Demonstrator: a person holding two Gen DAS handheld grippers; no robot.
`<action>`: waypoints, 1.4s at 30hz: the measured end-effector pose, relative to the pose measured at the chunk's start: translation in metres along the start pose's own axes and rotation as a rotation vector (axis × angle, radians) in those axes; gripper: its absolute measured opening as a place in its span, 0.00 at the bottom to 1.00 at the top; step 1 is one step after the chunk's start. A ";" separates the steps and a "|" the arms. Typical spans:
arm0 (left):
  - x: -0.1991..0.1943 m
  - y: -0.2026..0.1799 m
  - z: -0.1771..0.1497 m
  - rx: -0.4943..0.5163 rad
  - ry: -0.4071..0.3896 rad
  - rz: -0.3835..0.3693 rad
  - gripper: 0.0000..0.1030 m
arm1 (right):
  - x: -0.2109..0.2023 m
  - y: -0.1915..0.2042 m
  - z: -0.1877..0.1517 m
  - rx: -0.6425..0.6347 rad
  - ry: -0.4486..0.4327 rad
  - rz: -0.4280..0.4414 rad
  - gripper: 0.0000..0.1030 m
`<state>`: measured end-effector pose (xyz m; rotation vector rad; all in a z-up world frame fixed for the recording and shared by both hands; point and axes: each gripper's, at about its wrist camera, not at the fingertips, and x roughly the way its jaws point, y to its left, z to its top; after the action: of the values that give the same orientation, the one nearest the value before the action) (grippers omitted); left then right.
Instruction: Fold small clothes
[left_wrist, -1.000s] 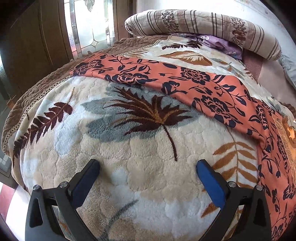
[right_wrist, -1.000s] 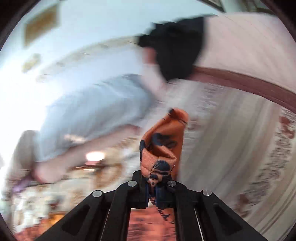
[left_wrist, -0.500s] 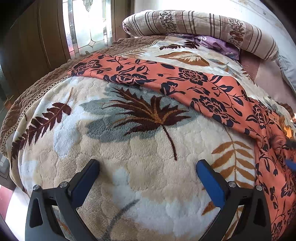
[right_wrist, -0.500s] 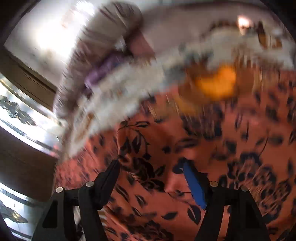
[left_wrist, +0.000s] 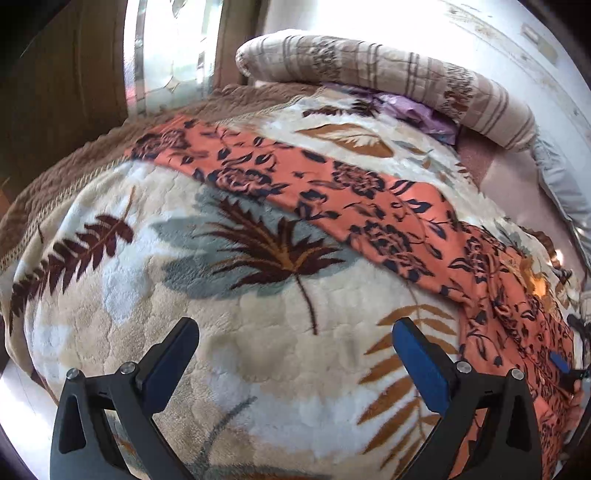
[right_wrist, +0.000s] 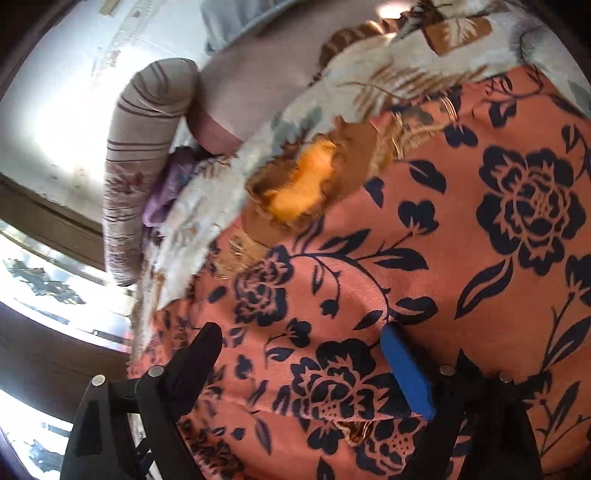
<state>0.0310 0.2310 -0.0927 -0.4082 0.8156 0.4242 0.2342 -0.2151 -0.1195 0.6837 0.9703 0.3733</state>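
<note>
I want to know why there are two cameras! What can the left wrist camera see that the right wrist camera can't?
Only the left wrist view shows the left tongs, open over the leafy blanket, with its big brown leaf, and the orange flowered cloth stretched long across the bed.

Only the right wrist view shows the right tongs from behind, their jaws opening with nothing between them, close over that cloth, plus a fuzzy yellow patch.

Both show the cloth, the blanket, the striped pillow and the purple fabric under it.
</note>
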 end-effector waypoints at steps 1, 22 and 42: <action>-0.009 -0.011 0.003 0.031 -0.026 -0.008 1.00 | -0.016 0.003 0.005 -0.014 -0.018 0.047 0.87; 0.086 -0.291 -0.003 0.495 0.229 -0.308 1.00 | -0.088 -0.142 0.122 -0.037 -0.086 -0.300 0.09; 0.002 0.027 0.097 -0.237 -0.009 -0.328 1.00 | -0.069 -0.075 0.003 -0.124 -0.179 -0.295 0.90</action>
<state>0.0774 0.3026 -0.0396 -0.7472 0.6755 0.2157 0.1999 -0.3113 -0.1260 0.4442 0.8544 0.1092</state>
